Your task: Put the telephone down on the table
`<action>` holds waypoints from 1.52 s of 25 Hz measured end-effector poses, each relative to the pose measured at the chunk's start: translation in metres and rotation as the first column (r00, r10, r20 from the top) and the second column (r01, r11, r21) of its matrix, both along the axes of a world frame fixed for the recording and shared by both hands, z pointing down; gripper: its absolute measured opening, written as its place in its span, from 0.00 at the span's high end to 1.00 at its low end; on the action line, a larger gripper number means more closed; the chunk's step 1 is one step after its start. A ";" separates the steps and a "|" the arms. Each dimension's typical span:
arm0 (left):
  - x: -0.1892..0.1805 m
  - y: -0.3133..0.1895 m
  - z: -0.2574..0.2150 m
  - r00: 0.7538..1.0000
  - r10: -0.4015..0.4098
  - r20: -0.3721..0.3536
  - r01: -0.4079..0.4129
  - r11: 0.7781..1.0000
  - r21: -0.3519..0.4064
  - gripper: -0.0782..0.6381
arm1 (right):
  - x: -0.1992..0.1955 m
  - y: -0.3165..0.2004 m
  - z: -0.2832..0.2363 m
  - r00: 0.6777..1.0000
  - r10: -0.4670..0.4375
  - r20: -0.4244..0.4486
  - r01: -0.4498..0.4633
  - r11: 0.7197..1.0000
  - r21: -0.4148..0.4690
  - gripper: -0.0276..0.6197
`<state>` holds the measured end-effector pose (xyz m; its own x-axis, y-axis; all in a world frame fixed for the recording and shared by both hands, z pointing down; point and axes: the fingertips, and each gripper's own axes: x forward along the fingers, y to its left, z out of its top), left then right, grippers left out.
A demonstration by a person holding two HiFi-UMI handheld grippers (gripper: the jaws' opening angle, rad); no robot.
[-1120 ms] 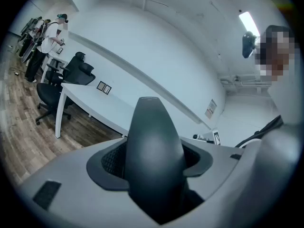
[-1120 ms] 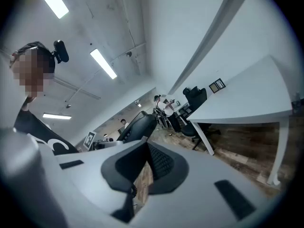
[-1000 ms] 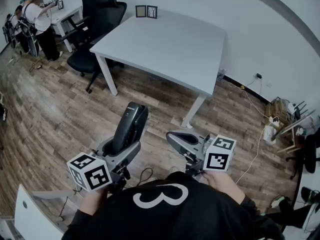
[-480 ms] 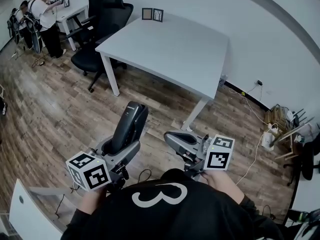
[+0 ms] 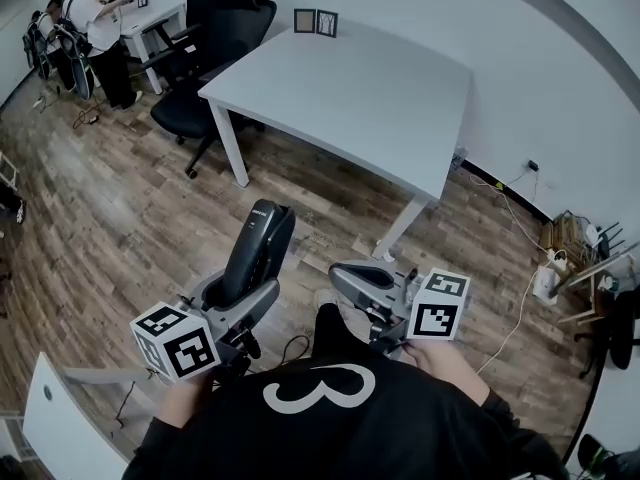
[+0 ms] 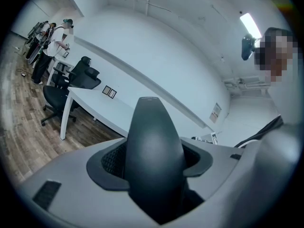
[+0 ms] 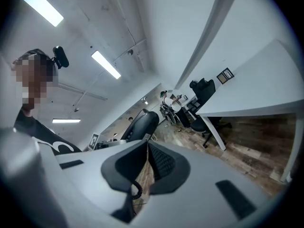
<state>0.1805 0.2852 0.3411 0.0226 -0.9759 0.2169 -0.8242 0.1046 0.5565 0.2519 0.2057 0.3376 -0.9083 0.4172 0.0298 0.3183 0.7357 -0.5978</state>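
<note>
Whole room has slid right and a little down in the head view; table (image 5: 350, 78) sits a touch nearer. Both claws hold their places. Reads as the walk-in, set-down not yet begun.

Left gripper (image 5: 238, 296): jaws wide, clamped on the black telephone handset (image 5: 258, 253), which stands tilted over the wood floor, well apart from the table.

Right gripper (image 5: 352, 280): jaws all but together, nothing held.

Around: two small picture frames (image 5: 316, 22) at the table's far edge, office chairs (image 5: 215, 28) beyond, bystander (image 5: 95, 28) far left. Nothing bars the approach; tabletop otherwise bare.
</note>
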 end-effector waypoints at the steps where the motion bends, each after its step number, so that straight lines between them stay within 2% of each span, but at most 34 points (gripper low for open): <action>1: -0.003 -0.001 0.001 1.000 -0.007 -0.003 0.007 1.000 -0.005 0.48 | -0.003 -0.002 0.001 1.000 -0.006 0.000 0.006 1.000 -0.004 0.94; 6: -0.026 -0.016 0.004 0.999 -0.046 -0.010 0.046 0.999 -0.028 0.48 | -0.029 -0.020 0.006 0.999 -0.044 -0.007 0.044 0.999 -0.005 0.94; 10: -0.050 -0.045 0.019 0.997 -0.056 -0.053 0.053 0.997 -0.063 0.48 | -0.059 -0.051 0.018 0.997 -0.060 -0.043 0.058 0.998 -0.033 0.94; 13: -0.067 -0.072 0.025 0.997 -0.057 -0.049 0.053 0.995 -0.078 0.48 | -0.084 -0.077 0.021 0.996 -0.071 -0.055 0.069 0.997 -0.033 0.94; 15: -0.082 -0.093 0.026 0.997 -0.066 -0.044 0.062 0.994 -0.085 0.48 | -0.101 -0.098 0.020 0.996 -0.080 -0.051 0.078 0.996 -0.036 0.94; 20: -0.127 -0.152 0.017 0.996 -0.077 -0.042 0.073 0.994 -0.079 0.48 | -0.146 -0.156 0.002 0.995 -0.103 0.003 0.103 0.988 -0.119 0.94; 24: -0.147 -0.179 0.007 0.997 -0.073 -0.004 0.073 0.996 -0.060 0.48 | -0.167 -0.180 -0.003 0.994 -0.107 0.027 0.108 0.993 -0.043 0.94; 31: -0.178 -0.231 -0.009 0.995 -0.093 0.021 0.094 0.994 -0.061 0.48 | -0.201 -0.230 -0.015 0.989 -0.139 0.048 0.140 0.990 -0.020 0.94; 38: -0.188 -0.238 -0.020 0.992 -0.114 0.056 0.117 0.992 -0.043 0.48 | -0.210 -0.239 -0.028 0.984 -0.146 0.102 0.147 0.989 -0.004 0.94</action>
<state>-0.0073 0.0471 0.3213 -0.1026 -0.9603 0.2594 -0.8335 0.2253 0.5045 0.0423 -0.0331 0.3093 -0.8352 0.5462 -0.0646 0.4818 0.6700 -0.5648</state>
